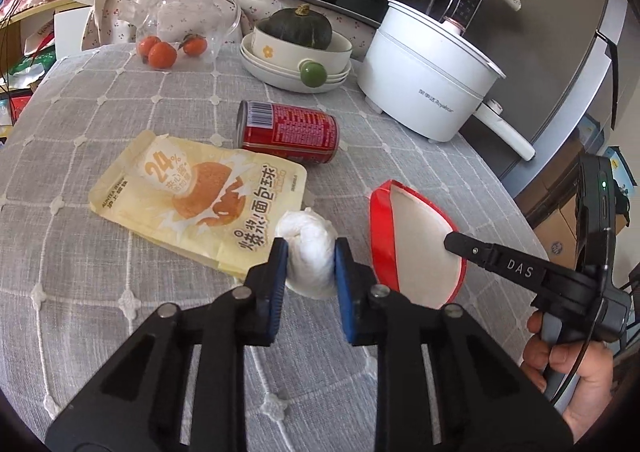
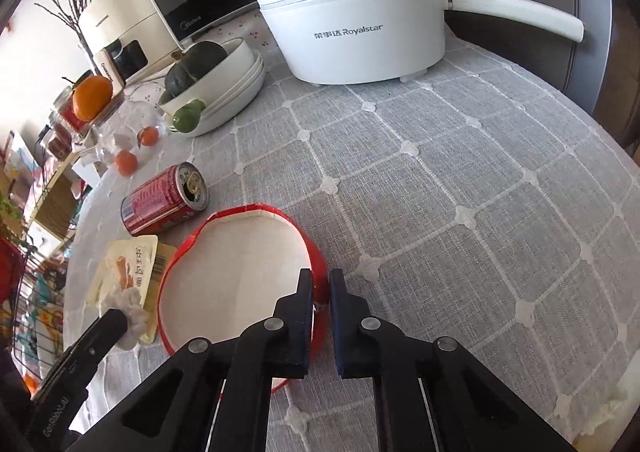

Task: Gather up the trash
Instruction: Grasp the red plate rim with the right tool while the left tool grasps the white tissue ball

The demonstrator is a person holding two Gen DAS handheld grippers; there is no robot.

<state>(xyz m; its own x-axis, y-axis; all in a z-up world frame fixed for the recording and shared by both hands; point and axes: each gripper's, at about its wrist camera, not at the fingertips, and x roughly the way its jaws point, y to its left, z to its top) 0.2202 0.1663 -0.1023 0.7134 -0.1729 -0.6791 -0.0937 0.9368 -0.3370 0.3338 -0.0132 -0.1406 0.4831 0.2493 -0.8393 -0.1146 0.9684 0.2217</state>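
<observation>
Between the left gripper [image 1: 310, 252] pads, clamped: tissue wad [image 1: 308, 252] (long axis running away); right gripper [image 2: 320, 284] pinches red bowl [image 2: 248, 212] rim.

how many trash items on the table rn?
4: red can, snack bag, tissue wad in left gripper, red paper bowl rim in right gripper.

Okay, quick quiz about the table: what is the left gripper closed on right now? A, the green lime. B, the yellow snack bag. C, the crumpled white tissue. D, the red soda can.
C: in the left wrist view the left gripper has its blue pads pressed on either side of the crumpled white tissue, while the red soda can lies untouched farther back.
</observation>
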